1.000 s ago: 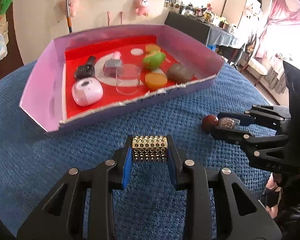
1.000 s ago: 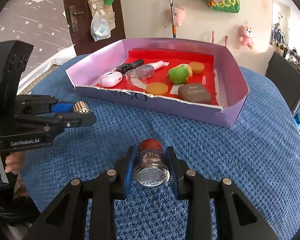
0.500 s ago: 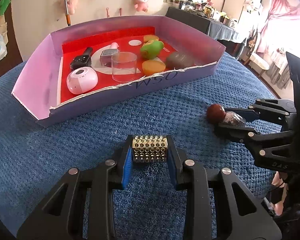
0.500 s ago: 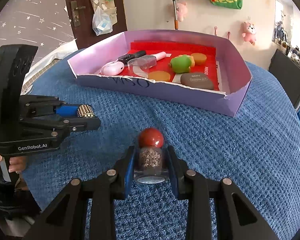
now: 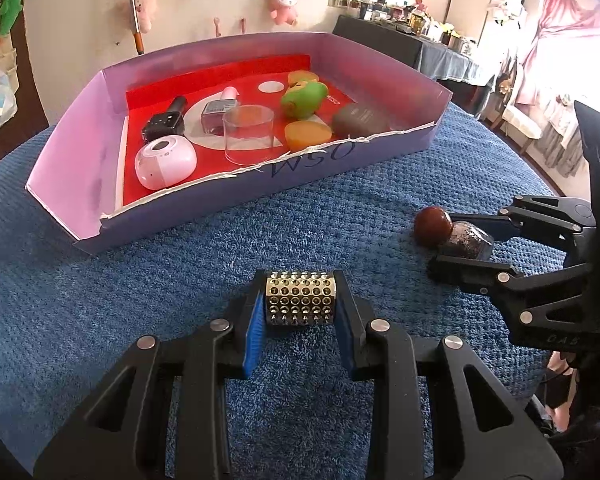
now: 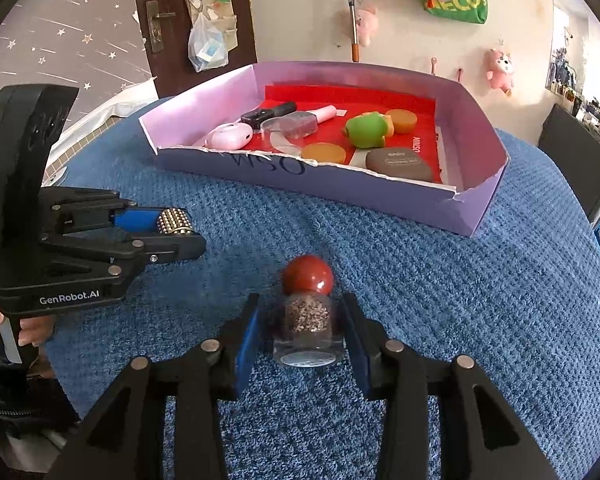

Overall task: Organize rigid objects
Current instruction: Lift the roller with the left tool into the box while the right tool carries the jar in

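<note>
Across the round table I see a blue waffle-textured cloth [image 6: 480, 320] as the largest surface. At its far side sits a lilac cardboard box [image 5: 80, 168] with a red floor and a torn near wall reading "OSM" upside down. It holds a clear plastic cylinder [image 5: 247, 134], a pink-and-white rounded device [image 5: 165, 163], a green toy [image 5: 302, 98] and a grey pebble-shaped case [image 6: 398, 164] with print too small to read.

My left gripper [image 5: 300, 312], marked "GenRobot.AI", stands narrow with its blue pads around a gold studded roller [image 5: 300, 303], long axis crosswise between the fingers. I cannot tell whether the pads press it.

My right gripper [image 6: 306, 330] is parted, pads just clear of a small glass jar [image 6: 308, 328]. The jar lies on the cloth near the front, long axis along the fingers, round red stopper [image 6: 308, 276] pointing toward the box, grainy filling visible inside.
</note>
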Demonstrator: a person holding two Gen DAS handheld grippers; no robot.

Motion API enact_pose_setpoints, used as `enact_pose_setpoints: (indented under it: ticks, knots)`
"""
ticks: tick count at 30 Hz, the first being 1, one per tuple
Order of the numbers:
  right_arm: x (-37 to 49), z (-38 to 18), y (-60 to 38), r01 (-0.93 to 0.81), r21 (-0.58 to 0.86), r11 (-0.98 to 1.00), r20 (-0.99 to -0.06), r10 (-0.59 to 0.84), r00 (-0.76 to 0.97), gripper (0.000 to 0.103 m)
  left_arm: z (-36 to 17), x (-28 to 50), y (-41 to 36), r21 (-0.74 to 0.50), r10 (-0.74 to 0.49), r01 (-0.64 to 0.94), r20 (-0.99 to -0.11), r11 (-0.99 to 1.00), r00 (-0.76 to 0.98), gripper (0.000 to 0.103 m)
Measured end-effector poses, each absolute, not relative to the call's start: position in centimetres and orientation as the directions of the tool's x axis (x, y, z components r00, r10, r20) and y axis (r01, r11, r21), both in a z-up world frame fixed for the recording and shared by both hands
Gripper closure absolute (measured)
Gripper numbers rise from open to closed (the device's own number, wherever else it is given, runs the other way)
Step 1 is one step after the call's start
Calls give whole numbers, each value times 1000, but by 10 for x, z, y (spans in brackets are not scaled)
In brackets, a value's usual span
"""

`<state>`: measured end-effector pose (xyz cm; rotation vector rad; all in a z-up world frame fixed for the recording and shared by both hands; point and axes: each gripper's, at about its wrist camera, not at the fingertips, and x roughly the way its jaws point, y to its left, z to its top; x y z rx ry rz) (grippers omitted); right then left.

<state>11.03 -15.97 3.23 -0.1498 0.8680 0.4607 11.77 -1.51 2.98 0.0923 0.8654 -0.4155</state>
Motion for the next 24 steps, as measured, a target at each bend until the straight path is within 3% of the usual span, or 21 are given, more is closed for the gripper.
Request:
enact_pose_setpoints:
  ticks: [2,5,16,20,24]
  knots:
    - [110,32,-159,-451,50,891,-763,325,558,60,30,117,-15,-86,-317,391,-753,917,577,74]
    - [110,33,-159,-446,32,894,-760,311,570,70,30,115,-15,-84,-317,392,-751,916,579,75]
    - [108,55,-165,-455,87,886,-716,374,590,70,77,112,-19,-83,-361,430,-697,899,620,75]
    - [126,87,-170,-448,104,888,-682,392,617,70,116,143,-25,-46,-366,455,-670,889,646,75]
    - [164,114,-173,-428,78,900,-671,365,645,70,132,202,-36,-42,-379,500,-708,865,596,75]
